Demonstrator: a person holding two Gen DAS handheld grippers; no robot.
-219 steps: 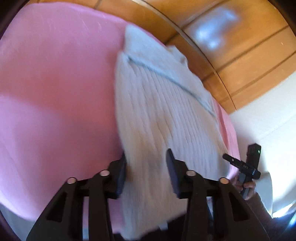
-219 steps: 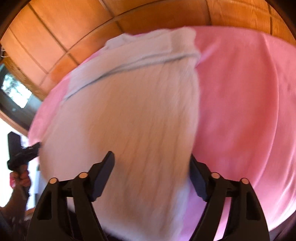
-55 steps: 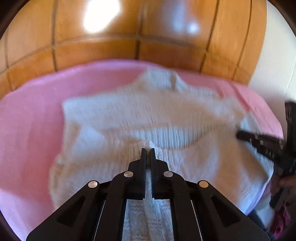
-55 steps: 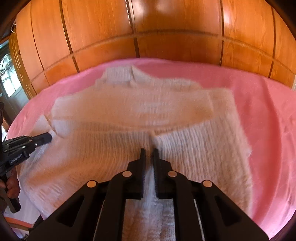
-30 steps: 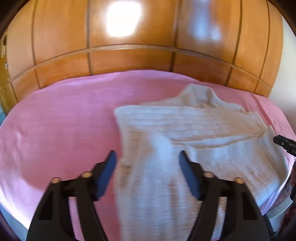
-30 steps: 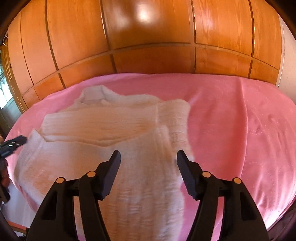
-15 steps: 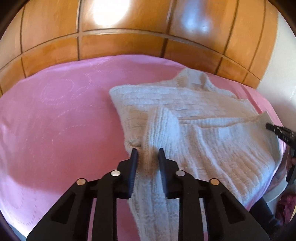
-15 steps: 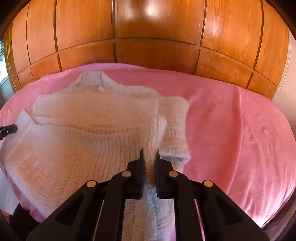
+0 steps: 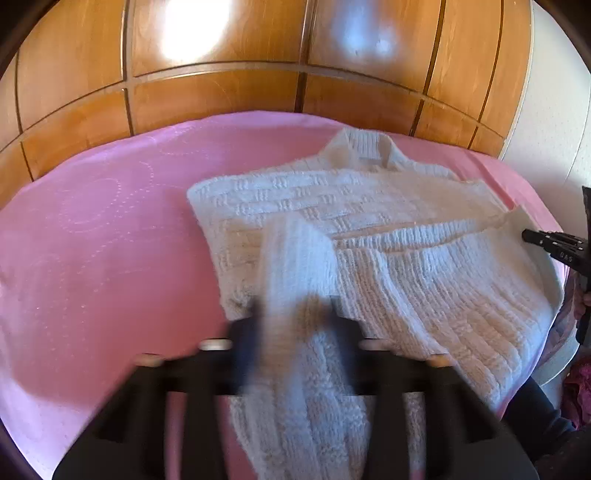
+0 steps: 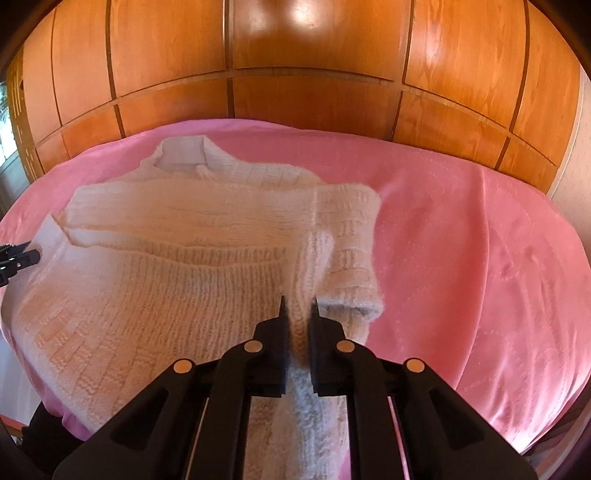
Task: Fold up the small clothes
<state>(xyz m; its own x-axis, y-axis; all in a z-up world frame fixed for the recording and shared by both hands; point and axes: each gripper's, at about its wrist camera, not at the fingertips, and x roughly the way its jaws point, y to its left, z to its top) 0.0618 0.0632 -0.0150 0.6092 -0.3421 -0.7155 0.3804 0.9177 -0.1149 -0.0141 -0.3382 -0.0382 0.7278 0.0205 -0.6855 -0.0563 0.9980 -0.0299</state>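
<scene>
Wood panels [image 10: 314, 99] back the pink bedspread [image 10: 461, 240]; right hand-held gripper [image 10: 298, 306] pinches the sweater [image 10: 166, 288], left [image 9: 291, 314] blurred, unclear.

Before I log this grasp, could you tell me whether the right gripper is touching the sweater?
Touching. The right wrist view shows the right gripper pinching a raised ridge of the white sweater between its fingers.

I see bright daylight, glare patches on the wood panels [image 9: 192, 33], heavy fisheye bending at edges; left hand-held gripper [image 9: 291, 325] motion-blurred.
</scene>
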